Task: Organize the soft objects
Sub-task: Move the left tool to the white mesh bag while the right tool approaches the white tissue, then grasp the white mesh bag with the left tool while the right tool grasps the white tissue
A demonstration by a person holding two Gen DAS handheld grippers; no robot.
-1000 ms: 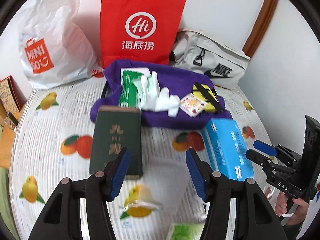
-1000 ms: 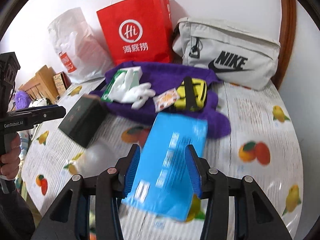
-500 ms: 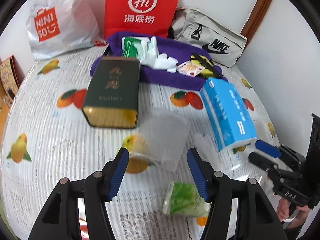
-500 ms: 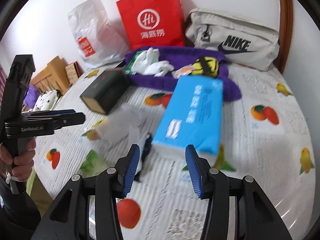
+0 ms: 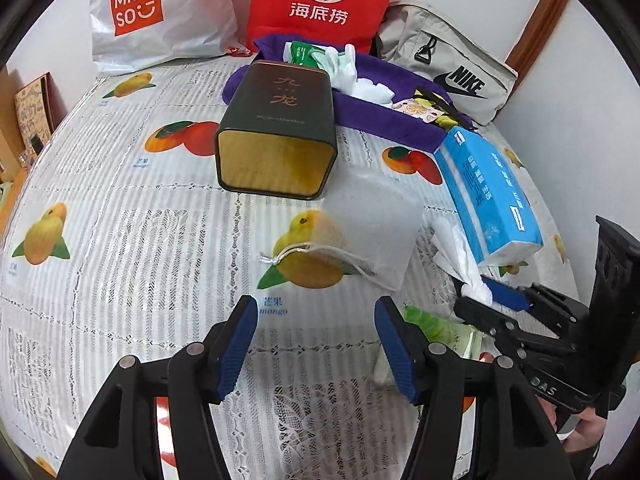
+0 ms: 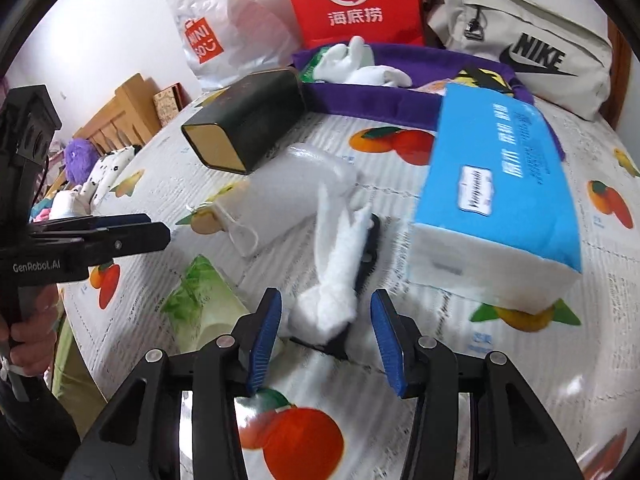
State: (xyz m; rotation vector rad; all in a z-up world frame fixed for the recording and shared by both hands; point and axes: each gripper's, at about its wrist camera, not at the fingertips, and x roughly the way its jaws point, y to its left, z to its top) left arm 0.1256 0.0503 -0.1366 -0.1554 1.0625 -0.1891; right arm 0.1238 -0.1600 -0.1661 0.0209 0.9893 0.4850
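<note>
1. My right gripper (image 6: 325,330) has just been narrowing its jaws, and the near end of the white sock (image 6: 340,256) now sits between the blue pads; I see gaps on both sides, so nothing is clamped
2. The white sock lies long and thin on the fruit-print tablecloth (image 6: 500,380), its long axis running away from me, leaning slightly right, over a black piece
3. It rests between the translucent drawstring pouch (image 6: 280,196) and the blue tissue pack (image 6: 496,184)
4. My left gripper (image 5: 316,340) hangs with jaws apart, empty, just short of the pouch's drawstring end (image 5: 280,258)
5. More white socks (image 5: 360,80) sit on the purple cloth (image 5: 380,116) beyond the dark green tin (image 5: 280,120)
</note>
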